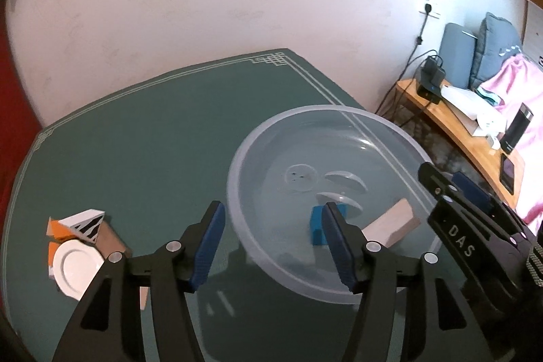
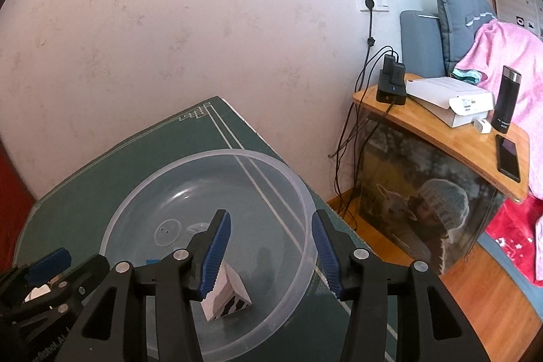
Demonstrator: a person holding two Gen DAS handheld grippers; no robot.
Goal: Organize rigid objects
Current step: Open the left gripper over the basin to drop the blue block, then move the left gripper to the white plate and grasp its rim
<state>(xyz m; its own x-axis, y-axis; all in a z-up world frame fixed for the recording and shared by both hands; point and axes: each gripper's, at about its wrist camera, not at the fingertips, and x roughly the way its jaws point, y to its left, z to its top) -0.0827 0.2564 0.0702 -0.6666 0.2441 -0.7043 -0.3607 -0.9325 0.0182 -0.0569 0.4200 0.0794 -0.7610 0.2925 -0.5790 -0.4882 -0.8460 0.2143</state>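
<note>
My left gripper [image 1: 273,236] and right gripper [image 2: 271,246] hang part-open and empty over a clear round plastic basin [image 1: 237,158] on the green table [image 1: 135,131]. Inside lie a blue block [image 1: 317,231] and a pale wooden block [image 1: 390,223]; a white disc [image 1: 76,267] waits outside.

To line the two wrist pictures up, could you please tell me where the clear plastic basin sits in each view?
Left wrist view: the clear plastic basin fills the centre-right, partly behind the left gripper.
Right wrist view: it lies lower centre, around the right gripper.
Shared landmark: the wooden block lying inside the basin.
</note>
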